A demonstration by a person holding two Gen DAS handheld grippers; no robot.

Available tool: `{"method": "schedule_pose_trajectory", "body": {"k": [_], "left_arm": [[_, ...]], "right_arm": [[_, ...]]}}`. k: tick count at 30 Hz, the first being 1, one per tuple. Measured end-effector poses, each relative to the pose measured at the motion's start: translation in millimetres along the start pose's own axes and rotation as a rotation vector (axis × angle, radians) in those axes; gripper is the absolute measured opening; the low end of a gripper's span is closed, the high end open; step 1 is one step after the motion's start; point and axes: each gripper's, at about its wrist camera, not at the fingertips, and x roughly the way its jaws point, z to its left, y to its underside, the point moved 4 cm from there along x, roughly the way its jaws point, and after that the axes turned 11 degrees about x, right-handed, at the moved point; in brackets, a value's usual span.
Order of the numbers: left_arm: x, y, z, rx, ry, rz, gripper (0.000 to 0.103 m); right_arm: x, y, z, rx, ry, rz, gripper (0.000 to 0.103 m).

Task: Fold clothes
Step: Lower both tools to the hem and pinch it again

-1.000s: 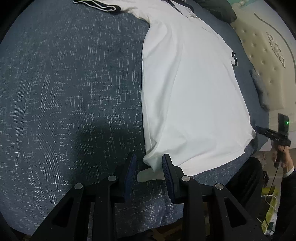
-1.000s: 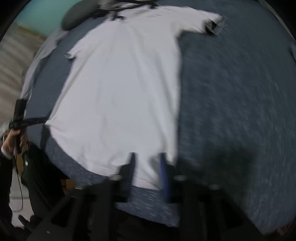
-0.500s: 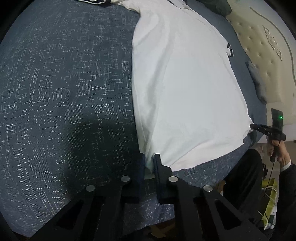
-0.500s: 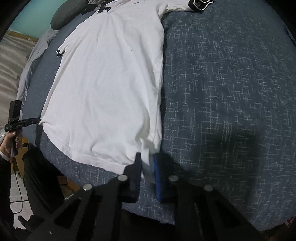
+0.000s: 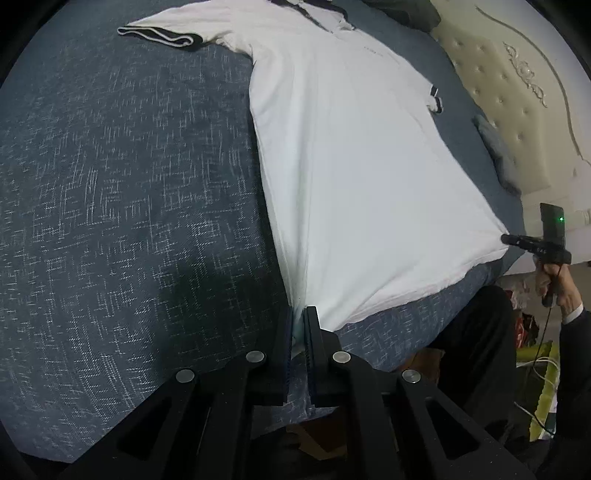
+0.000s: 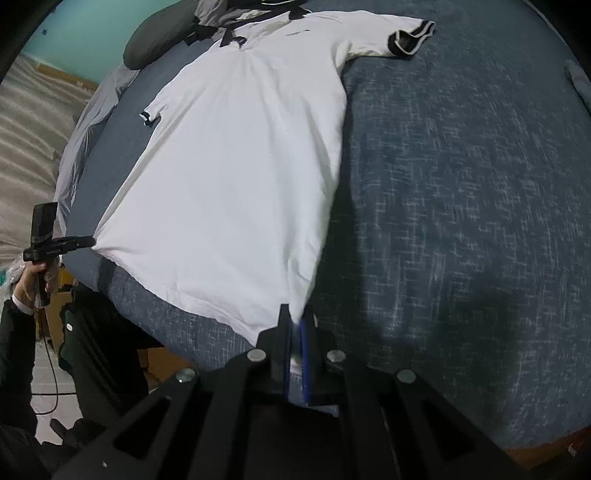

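- While both tongs are clenched on the hem, the step in hand is the first fold of the white polo shirt [image 5: 354, 177], which lies face up and spread flat on the bed [image 5: 122, 192].
- Nearest in the left wrist view, the left tongs [image 5: 298, 325] are grasping one bottom corner of the shirt; a bit of white cloth shows between the pads.
- In the right wrist view, the right tongs [image 6: 295, 325] are grasping the other bottom corner in the same way, and the hem is stretched tight between the two corners.
- Farther away, the body of the shirt runs up the blue bedcover to the dark collar [image 6: 236, 35] and the sleeve with dark trim [image 6: 410, 37], near a dark pillow [image 6: 159, 37].
- Next move, as I judge it: lift both corners together and carry the hem toward the collar, keeping the cloth tight so that no wrinkle forms.
- Risk: if one corner slips, the fold becomes crooked.
- Containers: I see no basket, box or drawer, so nothing is held in one.
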Motion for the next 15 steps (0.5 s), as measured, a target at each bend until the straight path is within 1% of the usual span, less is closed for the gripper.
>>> {"method": "schedule_pose_trajectory", "body": {"k": [4, 7, 10, 13, 15], "left_arm": [[23.1, 2.1, 11.7, -0.022, -0.036, 0.053, 0.007], [35.9, -0.1, 19.3, -0.04, -0.05, 0.063, 0.007], [39.3, -1.7, 25.7, -0.066, -0.039, 0.051, 0.009], [33.7, 0.8, 27.5, -0.069, -0.02, 0.04, 0.013], [28.0, 3.7, 27.5, -0.062, -0.013, 0.034, 0.023]], "right_arm": [[12.8, -0.2, -14.2, 0.045, 0.026, 0.006, 0.004], [29.8, 0.3, -21.2, 0.062, 0.043, 0.009, 0.004], [40.1, -1.4, -24.2, 0.07, 0.046, -0.001, 0.004], [39.9, -4.8, -25.2, 0.073, 0.028, -0.023, 0.004], [35.5, -5.3, -23.9, 0.073, -0.01, -0.028, 0.006]]}}
